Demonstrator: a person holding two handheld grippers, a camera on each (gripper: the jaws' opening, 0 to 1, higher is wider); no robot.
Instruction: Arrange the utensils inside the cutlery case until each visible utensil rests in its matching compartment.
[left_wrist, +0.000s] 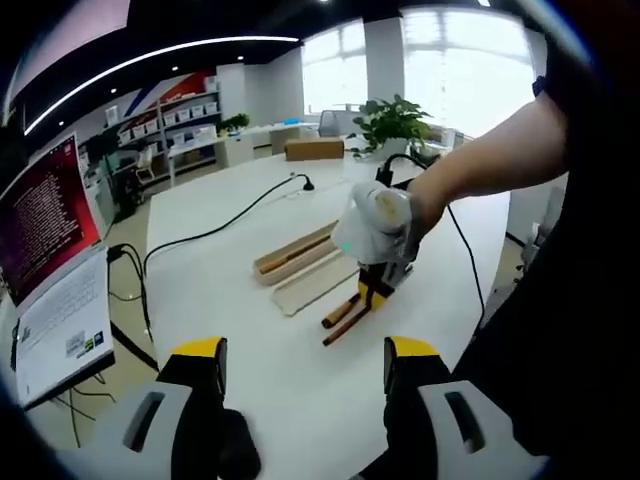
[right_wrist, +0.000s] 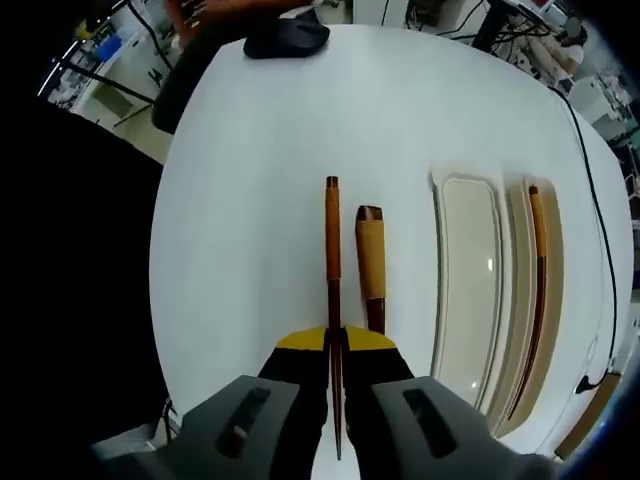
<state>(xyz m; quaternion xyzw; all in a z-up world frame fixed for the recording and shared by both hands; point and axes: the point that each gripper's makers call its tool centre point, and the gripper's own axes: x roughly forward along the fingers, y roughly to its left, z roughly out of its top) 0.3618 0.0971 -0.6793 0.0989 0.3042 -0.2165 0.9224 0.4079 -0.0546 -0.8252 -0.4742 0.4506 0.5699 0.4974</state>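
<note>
Beige cutlery case holds 1 chopstick (right gripper clamps another chopstick; left gripper wide).

cord-wrapped utensil lower end hidden behind right tool, laptop cut off

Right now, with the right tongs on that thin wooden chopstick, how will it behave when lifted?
The chopstick looks thin, straight and wooden, so probably stiff and light. The right tongs pinch it away from its middle, so the long free end may droop or pivot. Its rounded shaft could roll on the smooth white table if released.
</note>
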